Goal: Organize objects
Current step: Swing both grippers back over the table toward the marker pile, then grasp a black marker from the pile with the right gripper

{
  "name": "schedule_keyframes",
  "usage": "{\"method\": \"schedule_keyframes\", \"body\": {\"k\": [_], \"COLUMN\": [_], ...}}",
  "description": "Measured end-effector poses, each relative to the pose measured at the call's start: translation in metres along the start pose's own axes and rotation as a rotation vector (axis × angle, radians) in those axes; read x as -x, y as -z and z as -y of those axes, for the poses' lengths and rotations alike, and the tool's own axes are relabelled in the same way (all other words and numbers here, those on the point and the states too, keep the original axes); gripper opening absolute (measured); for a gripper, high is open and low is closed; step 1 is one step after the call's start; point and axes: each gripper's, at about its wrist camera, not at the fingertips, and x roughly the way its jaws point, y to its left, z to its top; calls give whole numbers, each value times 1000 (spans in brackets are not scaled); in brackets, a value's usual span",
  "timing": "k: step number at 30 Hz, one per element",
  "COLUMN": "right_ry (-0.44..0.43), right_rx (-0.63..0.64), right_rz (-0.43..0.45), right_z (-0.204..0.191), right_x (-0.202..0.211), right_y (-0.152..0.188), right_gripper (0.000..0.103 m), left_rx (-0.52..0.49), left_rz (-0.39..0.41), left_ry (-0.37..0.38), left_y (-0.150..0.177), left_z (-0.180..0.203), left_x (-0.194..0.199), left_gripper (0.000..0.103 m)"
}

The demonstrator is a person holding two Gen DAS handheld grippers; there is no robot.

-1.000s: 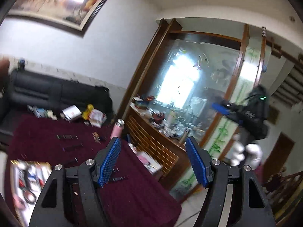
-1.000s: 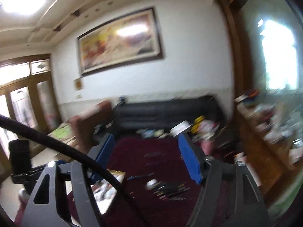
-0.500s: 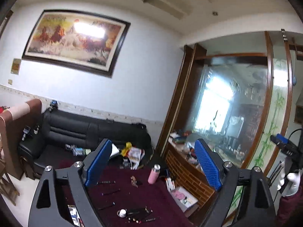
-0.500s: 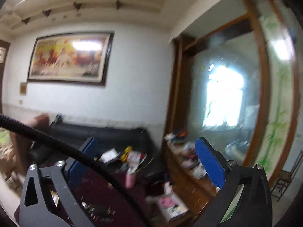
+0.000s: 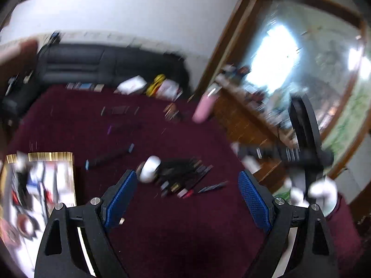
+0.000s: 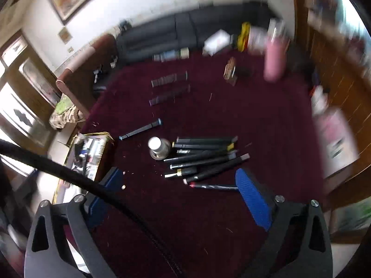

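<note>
While a black sofa (image 6: 185, 32) backs the maroon tablecloth (image 6: 231, 115), pens (image 6: 204, 157) lie at twelve o'clock of both wide, empty grippers: left gripper (image 5: 187, 199), right gripper (image 6: 178, 194), whose jaws have just been narrowing slightly.

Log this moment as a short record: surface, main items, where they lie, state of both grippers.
surface: maroon cloth
pen pile: dark pens heaped mid-cloth, fanned out
white-capped bottle: upright, at the pile's left edge
lone pen: blue-tipped, apart, beyond the bottle
pink bottle: at the far right of the cloth
tray: gold-rimmed, at the cloth's left edge, filled
left gripper: open, empty
right gripper: open, empty
</note>
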Motion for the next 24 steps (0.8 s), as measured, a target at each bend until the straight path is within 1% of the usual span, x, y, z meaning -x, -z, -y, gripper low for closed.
{"method": "schedule_keyframes", "body": {"k": [1, 2, 3, 4, 6, 7, 8, 10, 11, 12, 13, 16, 17, 19, 21, 22, 23, 24], "right_ry": [-5, -4, -4, 13, 59, 65, 59, -1, -32, -93, -117, -261, -321, -405, -512, -541, -563, -575], "right_rx": [-34, -51, -62, -80, -123, -149, -173, -205, -162, -130, -127, -130, -131, -122, -145, -145, -132, -119], "right_rz": [-37, -62, -89, -102, -113, -122, -131, -163, -197, -261, -243, -337, -379, -438, -522, -549, -557, -539], "right_z": [11, 17, 24, 32, 48, 60, 70, 83, 88, 92, 91, 82, 76, 66, 56, 52, 47, 45], "right_x": [-38, -60, -82, -102, -134, -147, -152, -164, -168, -173, -168, -159, -156, -143, -131, -126, -117, -108], "right_y": [-9, -14, -21, -29, -40, -43, -46, -46, -45, -39, -34, -13, 0, 26, 57, 68, 77, 82], "right_gripper": [93, 93, 92, 92, 92, 92, 92, 93, 93, 96, 96, 98, 98, 98, 97, 97, 96, 96], "left_rx": [18, 43, 76, 92, 100, 97, 96, 111, 124, 134, 143, 151, 153, 128, 116, 110, 103, 96], "left_rz": [-28, -71, -116, -142, -181, -190, -199, -221, -233, -242, -253, -275, -280, -270, -269, -266, -264, -263], "left_ry": [-44, -62, -55, -51, -63, -64, -67, -44, -34, -30, -23, -23, -22, -38, -40, -41, -43, -46], "left_y": [15, 29, 42, 55, 74, 79, 84, 90, 93, 94, 98, 107, 112, 116, 119, 121, 122, 123], "left_z": [-11, -23, -33, -36, -42, -44, -45, -46, -46, -46, -46, -49, -51, -46, -42, -41, -40, -38], "left_x": [-19, -36, -50, -50, -63, -67, -72, -78, -81, -84, -87, -101, -104, -102, -100, -99, -98, -97], "left_gripper": [85, 85, 85, 85, 85, 85, 85, 85, 85, 85, 85, 85, 85, 85, 85, 85, 85, 85]}}
